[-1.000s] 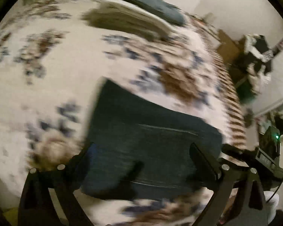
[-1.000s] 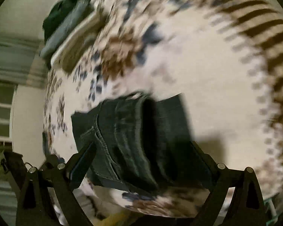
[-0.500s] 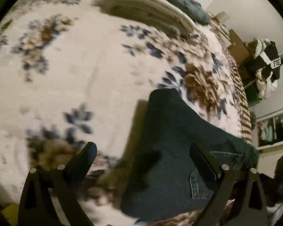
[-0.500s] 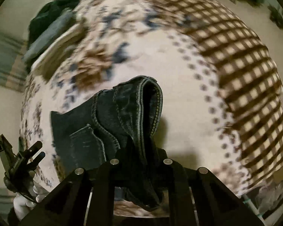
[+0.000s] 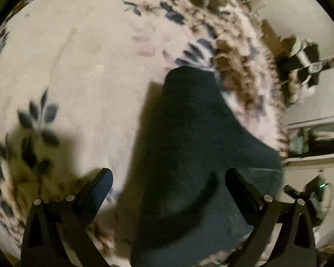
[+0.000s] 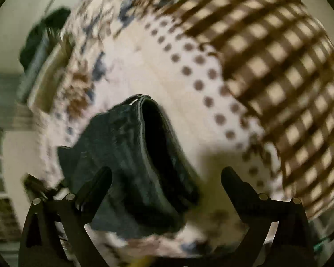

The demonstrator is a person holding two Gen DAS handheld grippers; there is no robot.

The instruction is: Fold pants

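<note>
Folded pants (image 5: 189, 146) lay near the bedspread (image 5: 82, 84) edge — both grippers' jaws spread, left gripper (image 5: 169, 175) and right gripper (image 6: 167, 173) holding nothing

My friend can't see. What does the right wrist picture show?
Dark folded jeans lie on a patterned blanket, waistband gaping toward the camera. The open right claw hangs over them, holding nothing.
</note>
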